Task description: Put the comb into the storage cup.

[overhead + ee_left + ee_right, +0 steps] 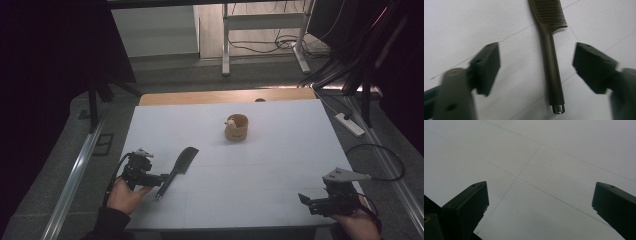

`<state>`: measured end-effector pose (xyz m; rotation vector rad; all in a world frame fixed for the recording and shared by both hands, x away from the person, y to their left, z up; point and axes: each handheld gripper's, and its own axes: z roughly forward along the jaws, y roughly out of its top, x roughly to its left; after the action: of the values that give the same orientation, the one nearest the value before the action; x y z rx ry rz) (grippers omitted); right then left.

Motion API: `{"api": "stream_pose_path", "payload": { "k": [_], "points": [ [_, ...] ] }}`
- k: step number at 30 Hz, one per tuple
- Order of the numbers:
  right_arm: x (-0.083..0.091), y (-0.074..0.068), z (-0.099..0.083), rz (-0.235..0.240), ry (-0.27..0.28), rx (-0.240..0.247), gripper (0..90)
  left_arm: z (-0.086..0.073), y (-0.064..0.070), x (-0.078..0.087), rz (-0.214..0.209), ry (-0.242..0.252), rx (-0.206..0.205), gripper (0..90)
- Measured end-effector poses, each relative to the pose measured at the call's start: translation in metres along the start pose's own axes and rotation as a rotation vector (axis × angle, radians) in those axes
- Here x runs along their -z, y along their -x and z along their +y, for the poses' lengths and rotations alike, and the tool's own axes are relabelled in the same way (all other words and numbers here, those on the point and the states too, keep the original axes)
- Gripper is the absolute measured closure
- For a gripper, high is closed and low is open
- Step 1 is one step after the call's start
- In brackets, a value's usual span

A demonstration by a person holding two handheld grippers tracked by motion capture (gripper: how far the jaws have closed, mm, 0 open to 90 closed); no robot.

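A dark comb (pixel 178 167) lies flat on the white table (pixel 260 165) at the front left, teeth toward the far side, handle toward the person. My left gripper (pixel 161 180) is open and straddles the handle. In the left gripper view the comb handle (pixel 552 70), with its silver end cap, lies between the two spread jaws of the left gripper (pixel 536 67) and neither touches it. My right gripper (pixel 306 201) rests near the front right corner, open. In the right gripper view the right gripper (pixel 540 202) has bare table between its jaws.
A small wooden cup (pixel 236 128) with a pale object inside stands at the middle back of the table. Beyond the table's far edge are metal frame legs (pixel 226 45) and cables on the floor. A power strip (pixel 350 124) lies right of the table.
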<state>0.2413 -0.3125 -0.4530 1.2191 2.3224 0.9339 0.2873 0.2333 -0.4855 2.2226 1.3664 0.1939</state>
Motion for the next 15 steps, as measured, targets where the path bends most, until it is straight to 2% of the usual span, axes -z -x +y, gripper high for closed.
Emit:
{"api": "stream_pose_path", "payload": {
  "k": [3,6,8,11,15],
  "points": [
    [0.000,0.000,0.000,-0.001,-0.001,0.002,1.2,0.001,0.002,0.001,-0.014,-0.004,-0.017,7.7],
    [0.000,0.000,0.000,0.000,-0.002,0.002,1.2,0.002,0.004,0.002,-0.025,-0.008,-0.025,2.2],
    [0.000,0.000,0.000,0.000,-0.002,0.002,1.2,0.004,0.005,0.004,-0.020,-0.006,-0.026,0.0],
    [0.000,0.000,0.000,-0.002,-0.002,0.003,1.2,0.006,0.008,0.006,0.009,-0.001,-0.022,0.0],
    [0.000,0.000,0.000,-0.002,-0.004,0.003,1.2,0.008,0.011,0.006,0.021,-0.009,-0.041,0.0]
  ]
}}
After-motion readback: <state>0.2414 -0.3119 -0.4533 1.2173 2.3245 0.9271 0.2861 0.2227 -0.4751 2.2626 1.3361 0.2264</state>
